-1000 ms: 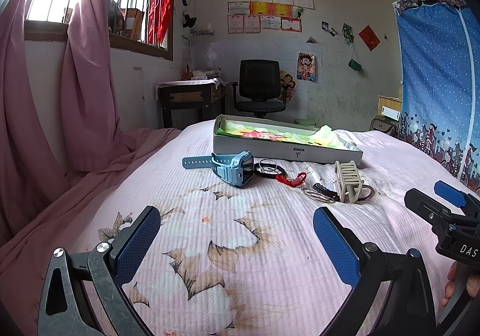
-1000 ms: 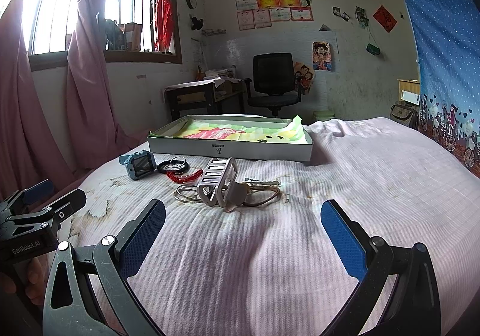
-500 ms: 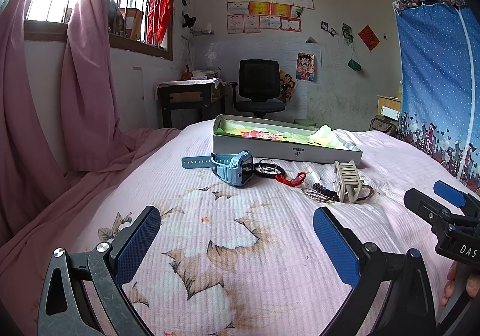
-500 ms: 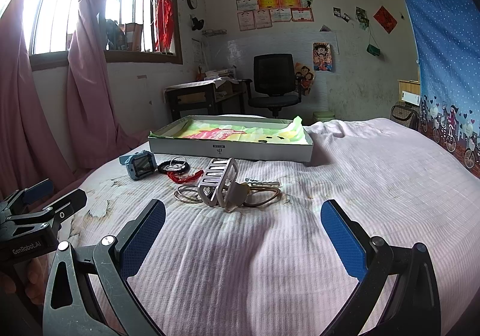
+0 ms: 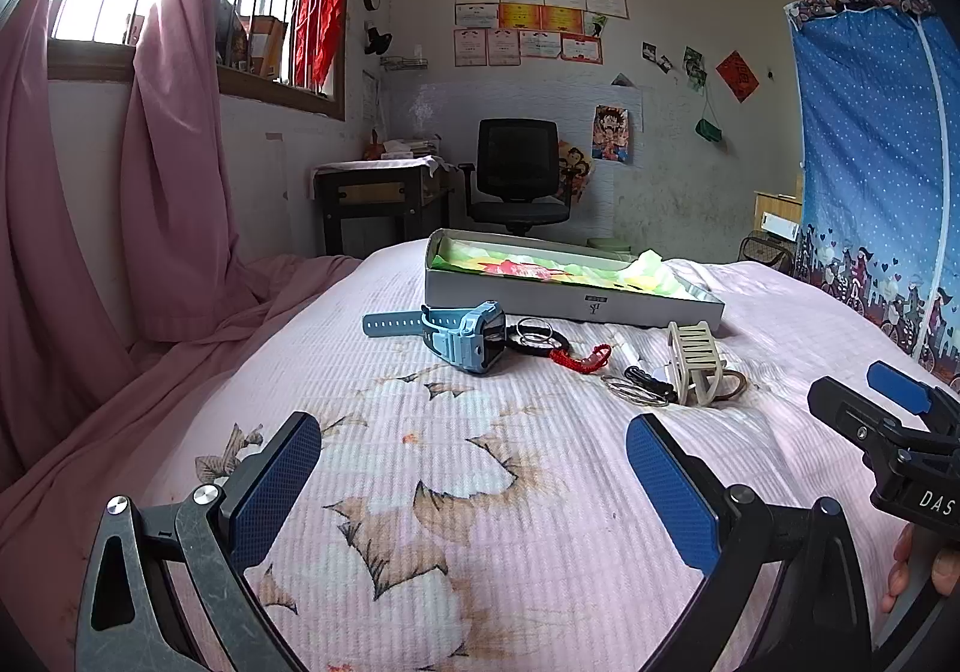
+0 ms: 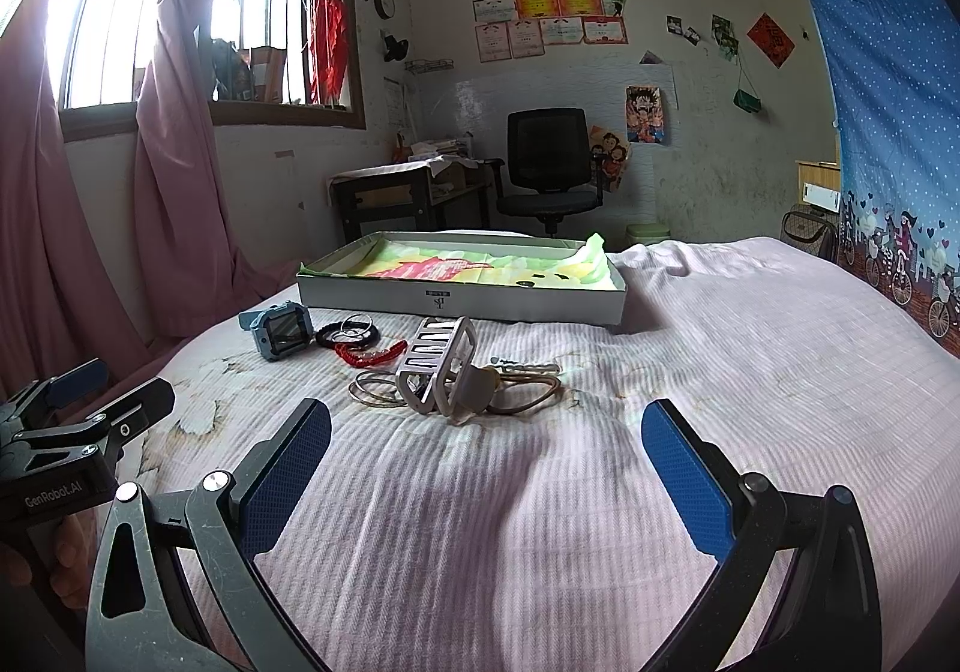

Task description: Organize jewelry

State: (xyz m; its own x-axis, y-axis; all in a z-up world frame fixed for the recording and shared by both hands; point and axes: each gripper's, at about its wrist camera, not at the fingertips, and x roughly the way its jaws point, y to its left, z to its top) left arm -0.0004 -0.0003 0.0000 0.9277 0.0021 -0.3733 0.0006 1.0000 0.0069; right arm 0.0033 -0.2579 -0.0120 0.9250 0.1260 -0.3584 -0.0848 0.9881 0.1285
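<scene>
Jewelry lies on the pink bed in front of a shallow white box (image 5: 573,300) (image 6: 462,301) lined with green and yellow paper. There is a blue watch (image 5: 462,335) (image 6: 279,330), a black band with silver rings (image 5: 536,339) (image 6: 349,333), a red bracelet (image 5: 581,359) (image 6: 369,354), thin bangles (image 5: 636,390) (image 6: 375,393) and a beige hair claw (image 5: 695,363) (image 6: 438,369). My left gripper (image 5: 471,471) is open and empty, well short of the watch. My right gripper (image 6: 486,459) is open and empty, just short of the hair claw.
A pink curtain (image 5: 150,192) hangs along the bed's left side. A desk (image 5: 378,198) and a black office chair (image 5: 516,174) stand beyond the bed. A blue patterned curtain (image 5: 882,162) hangs on the right.
</scene>
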